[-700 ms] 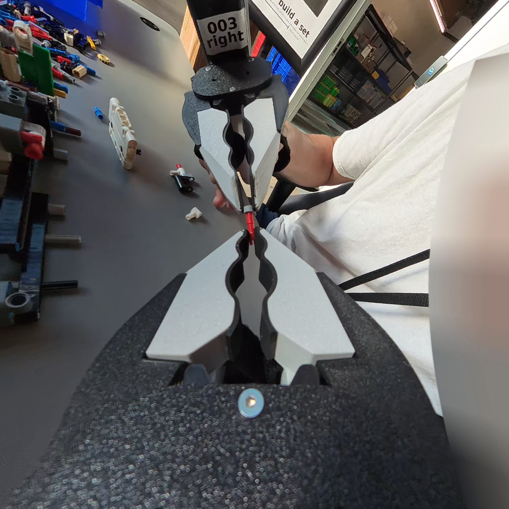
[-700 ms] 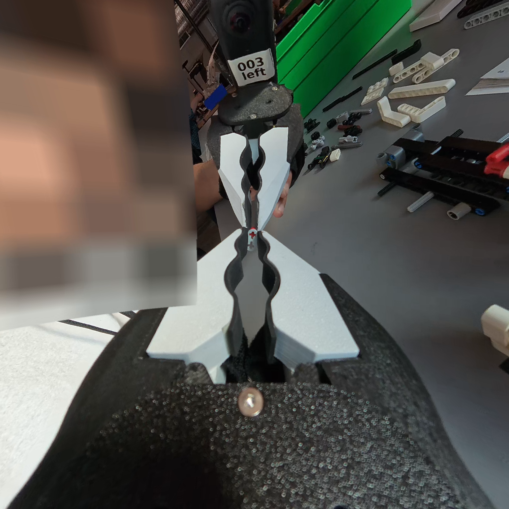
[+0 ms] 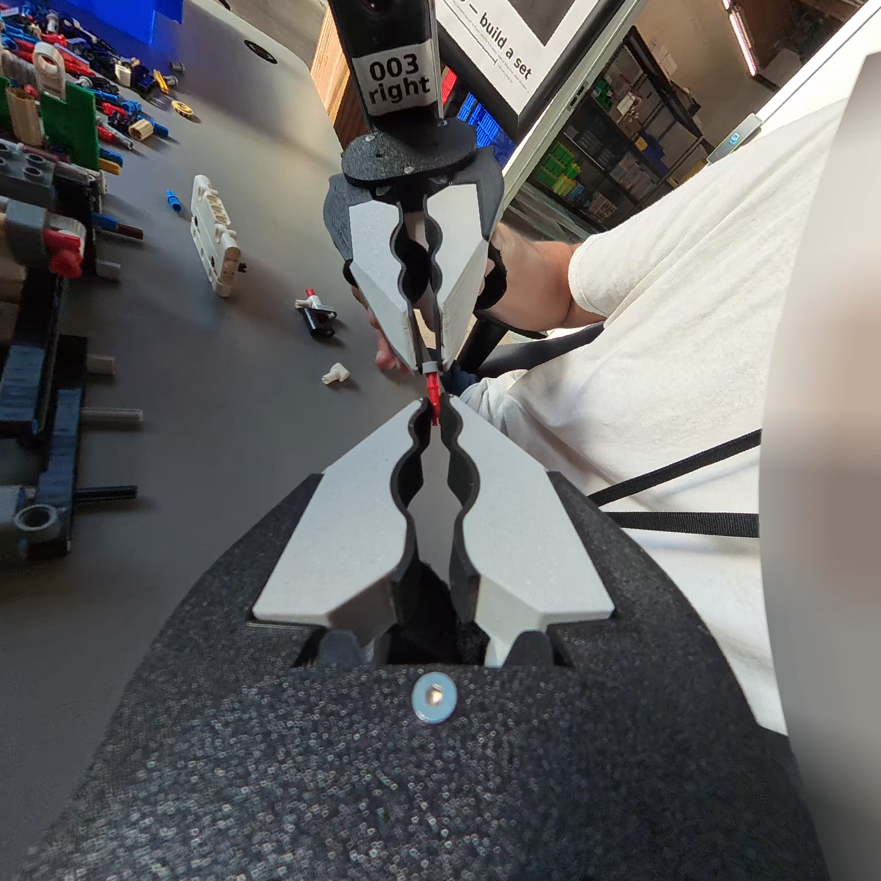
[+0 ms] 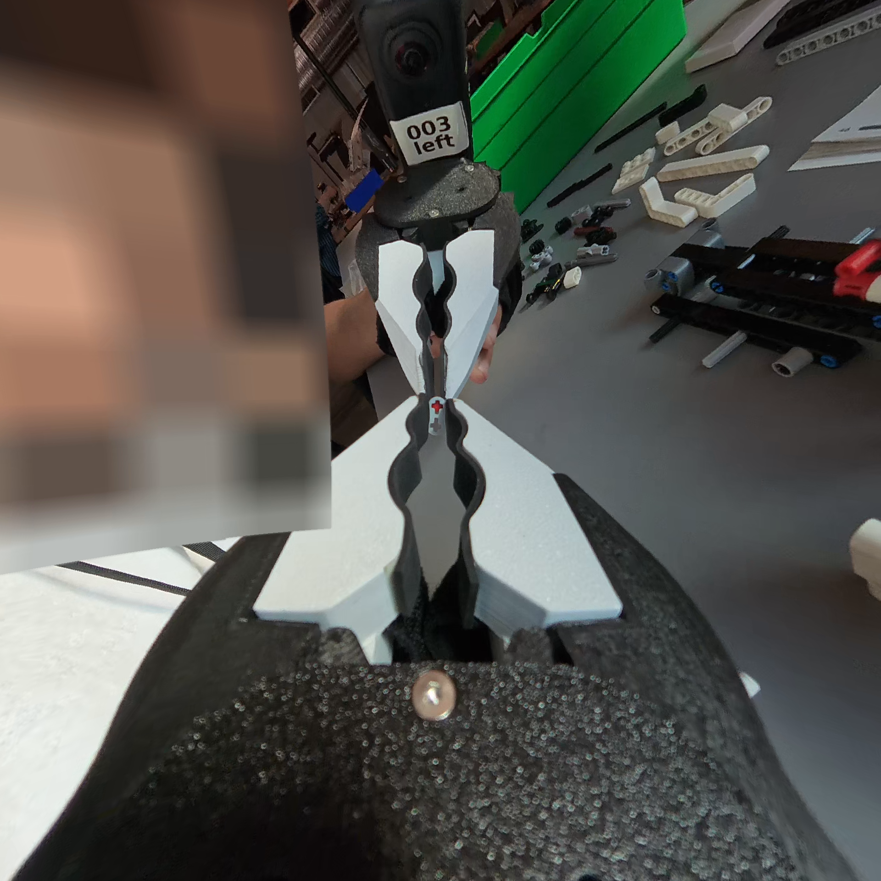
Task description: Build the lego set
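We see the left gripper clamped on a red pin, its other end seated in the grey connector that the right gripper pinches, above the desk.

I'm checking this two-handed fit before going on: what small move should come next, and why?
Probably press the two grippers gently together along the red pin's line. The left gripper pinches the pin's tail; its tip already fills one cross hole of the grey connector in the right gripper.

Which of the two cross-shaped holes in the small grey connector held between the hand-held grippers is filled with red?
The upper hole of the grey connector, farther from the camera, is filled with red; the lower hole stays empty.
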Demonstrator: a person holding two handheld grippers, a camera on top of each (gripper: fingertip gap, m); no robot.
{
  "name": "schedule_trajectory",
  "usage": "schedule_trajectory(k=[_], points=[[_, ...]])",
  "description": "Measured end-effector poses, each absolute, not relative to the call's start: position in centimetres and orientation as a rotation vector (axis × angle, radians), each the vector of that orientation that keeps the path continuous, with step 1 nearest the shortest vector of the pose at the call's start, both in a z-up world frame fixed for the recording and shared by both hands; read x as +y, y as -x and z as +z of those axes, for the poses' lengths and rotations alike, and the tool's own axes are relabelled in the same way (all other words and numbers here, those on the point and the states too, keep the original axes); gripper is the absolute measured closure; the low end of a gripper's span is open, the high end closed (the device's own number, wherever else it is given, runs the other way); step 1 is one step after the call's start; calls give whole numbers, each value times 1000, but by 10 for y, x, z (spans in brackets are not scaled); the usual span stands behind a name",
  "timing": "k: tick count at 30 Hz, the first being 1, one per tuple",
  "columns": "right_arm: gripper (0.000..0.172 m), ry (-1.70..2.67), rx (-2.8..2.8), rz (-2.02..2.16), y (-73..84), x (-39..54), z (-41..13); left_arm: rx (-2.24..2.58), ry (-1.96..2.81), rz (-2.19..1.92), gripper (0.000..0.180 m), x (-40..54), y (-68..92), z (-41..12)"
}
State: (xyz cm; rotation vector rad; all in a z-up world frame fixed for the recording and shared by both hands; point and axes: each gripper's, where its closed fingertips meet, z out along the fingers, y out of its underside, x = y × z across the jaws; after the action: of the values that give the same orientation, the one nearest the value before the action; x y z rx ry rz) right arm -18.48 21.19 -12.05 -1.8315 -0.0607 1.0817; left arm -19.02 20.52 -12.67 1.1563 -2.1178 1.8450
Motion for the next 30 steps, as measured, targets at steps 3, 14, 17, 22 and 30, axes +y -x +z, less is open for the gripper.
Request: schedule_trajectory(k=[3,14,17,22,30], points=[[167,1809,-43,1093,183,213,-118,-2122,-1157,1879,180,206,188,-124],[166,1750,-15,1124,182,214,-110,-2174,-1141,1940,180,202,186,-118],[166,1757,-26,1118,181,213,-111,-2151,-1139,1945,180,203,186,-117],[166,1755,-35,1115,182,213,-111,-2158,-1132,1945,180,202,187,-117],[167,1757,-32,1121,183,213,-111,-2180,-1129,1940,180,201,187,-118]])
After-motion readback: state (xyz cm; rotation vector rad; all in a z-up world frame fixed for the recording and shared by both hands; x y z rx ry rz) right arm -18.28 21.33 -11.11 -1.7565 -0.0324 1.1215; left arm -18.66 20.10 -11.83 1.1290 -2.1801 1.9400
